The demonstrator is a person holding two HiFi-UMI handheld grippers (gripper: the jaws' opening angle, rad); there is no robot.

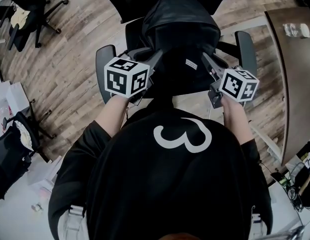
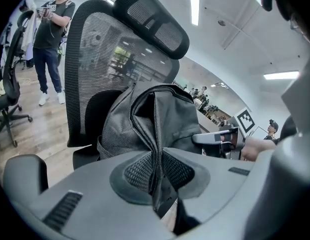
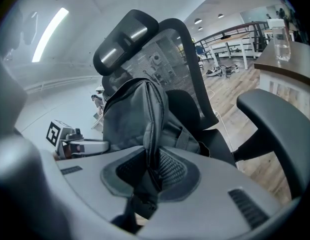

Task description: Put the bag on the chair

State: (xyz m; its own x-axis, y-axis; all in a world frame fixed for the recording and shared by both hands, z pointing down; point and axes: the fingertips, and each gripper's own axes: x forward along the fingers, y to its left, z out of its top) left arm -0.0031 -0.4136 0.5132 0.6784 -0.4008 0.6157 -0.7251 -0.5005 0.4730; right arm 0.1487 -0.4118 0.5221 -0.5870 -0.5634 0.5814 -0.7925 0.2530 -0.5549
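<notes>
Nearest the lens, the left gripper (image 2: 156,171) has its 2 jaws pinched on a fold of dark grey fabric along a zip line. The right gripper (image 3: 154,170) pinches a like fold the same way. Both folds belong to the bag (image 2: 160,114), which hangs from these 2 grips in front of the chair (image 2: 90,69). It is upright, with its long axis running up and down. Its pinched zip edge faces away from the chair's mesh backrest, and its top sits below the chair's headrest (image 2: 152,21). No view shows whether its base touches the seat.

The head view looks down on the bag as a dark mound between the chair's 2 armrests (image 1: 246,49), covering the seat. Only this view shows both marker cubes side by side and the wood floor (image 1: 70,59) around the chair. Only the left gripper view shows a person (image 2: 52,39) standing beyond the chair. Only the right gripper view shows clearly a bottle (image 3: 281,36) on a desk past the chair's armrest.
</notes>
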